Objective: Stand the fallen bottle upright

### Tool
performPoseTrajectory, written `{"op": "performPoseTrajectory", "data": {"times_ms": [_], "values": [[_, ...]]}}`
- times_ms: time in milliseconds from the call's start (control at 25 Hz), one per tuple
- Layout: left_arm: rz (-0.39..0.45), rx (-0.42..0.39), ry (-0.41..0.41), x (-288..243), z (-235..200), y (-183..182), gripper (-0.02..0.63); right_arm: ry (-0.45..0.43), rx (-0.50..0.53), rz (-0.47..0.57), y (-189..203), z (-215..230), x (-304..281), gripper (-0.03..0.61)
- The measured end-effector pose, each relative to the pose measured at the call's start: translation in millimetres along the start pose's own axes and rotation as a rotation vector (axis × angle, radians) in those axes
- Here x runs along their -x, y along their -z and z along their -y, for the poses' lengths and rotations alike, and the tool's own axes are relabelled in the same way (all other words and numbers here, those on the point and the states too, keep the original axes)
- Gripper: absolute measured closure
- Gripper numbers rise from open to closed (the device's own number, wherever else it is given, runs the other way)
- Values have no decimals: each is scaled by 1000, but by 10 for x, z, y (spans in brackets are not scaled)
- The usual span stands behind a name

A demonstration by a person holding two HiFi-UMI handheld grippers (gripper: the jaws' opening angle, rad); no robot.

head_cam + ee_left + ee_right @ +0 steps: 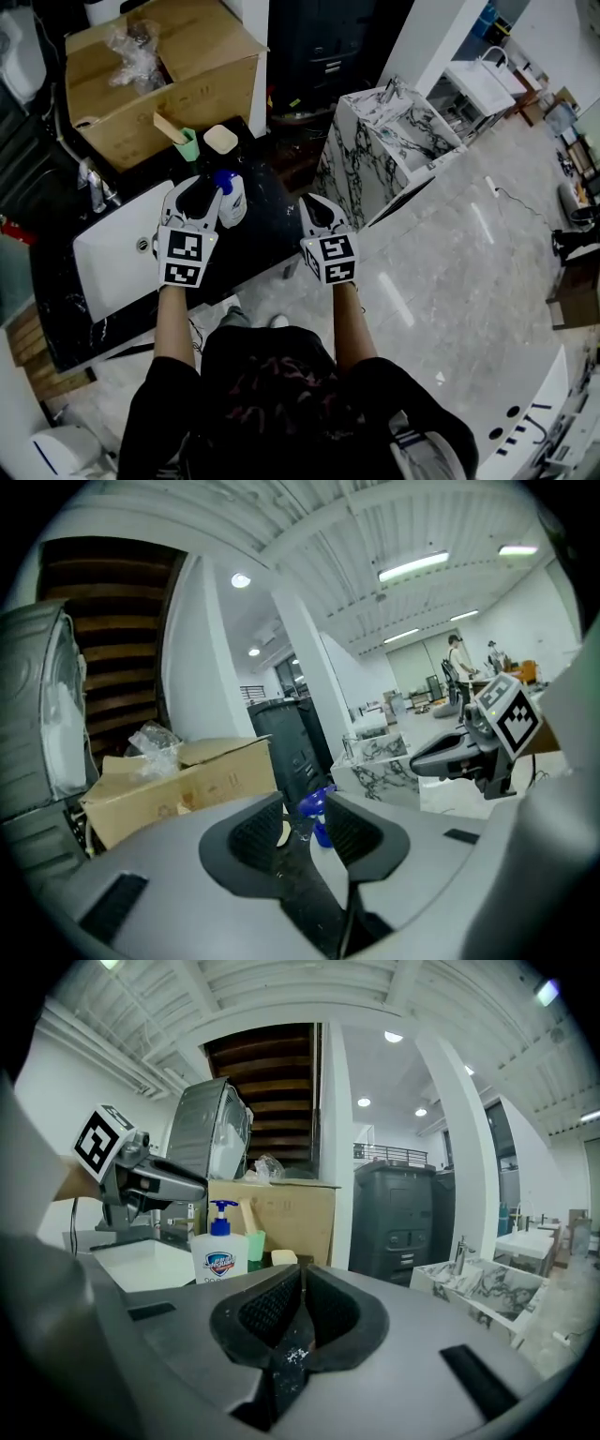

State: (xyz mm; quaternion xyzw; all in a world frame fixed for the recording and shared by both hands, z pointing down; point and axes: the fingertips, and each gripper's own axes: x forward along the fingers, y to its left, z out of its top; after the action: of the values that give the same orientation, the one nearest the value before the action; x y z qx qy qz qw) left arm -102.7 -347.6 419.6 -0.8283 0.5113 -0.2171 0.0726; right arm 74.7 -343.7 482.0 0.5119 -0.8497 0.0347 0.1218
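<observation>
Both forearms reach forward from the body, roughly parallel and well apart, left forearm [173,323] over the near edge of the black countertop [272,230], right forearm [349,319] off its right end over the floor. Each hand is hidden under its marker cube. The left gripper [199,190] points away from the person, nearly level with a slight downward tip, just left of the bottle [231,199]. Its jaws are released and stand clearly apart. In the left gripper view the bottle's blue pump head [314,805] shows in the gap beyond the tips, and the ribbed pads [255,834] are not pressing on it. From the right gripper view the left gripper sits beside and slightly above the pump; contact cannot be told there. The bottle is white with a blue pump and a blue label, standing upright on the countertop. It is right of the white sink [108,258] and nearer than the green cup [188,143] and tan block [220,139]. The cardboard box [187,89] is farther back. The right gripper [317,208] points the same way, about level, well to the right of the bottle near the counter's right edge. Its jaws are closed together, only a thin slit between the pads [272,1307], with nothing in them and touching nothing.
</observation>
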Motion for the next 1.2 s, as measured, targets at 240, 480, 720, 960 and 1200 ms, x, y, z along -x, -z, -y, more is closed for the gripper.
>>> {"op": "performPoseTrajectory", "data": {"times_ms": [240,480,720,960,1200], "values": [[11,219,-104,156,-229,265,564,-23,-28,17,-50,-72,-51,571],[-4,277,-141,194,-283,394,597,-45,-18,26,-117,-148,-76,578],[-15,292,-171,275,-300,432,597,-65,-11,29,-163,-182,-48,578],[-8,274,-191,425,-317,453,597,-88,15,28,-200,-320,-47,578],[19,285,-204,621,-416,422,597,-91,26,47,-311,-484,26,577]]}}
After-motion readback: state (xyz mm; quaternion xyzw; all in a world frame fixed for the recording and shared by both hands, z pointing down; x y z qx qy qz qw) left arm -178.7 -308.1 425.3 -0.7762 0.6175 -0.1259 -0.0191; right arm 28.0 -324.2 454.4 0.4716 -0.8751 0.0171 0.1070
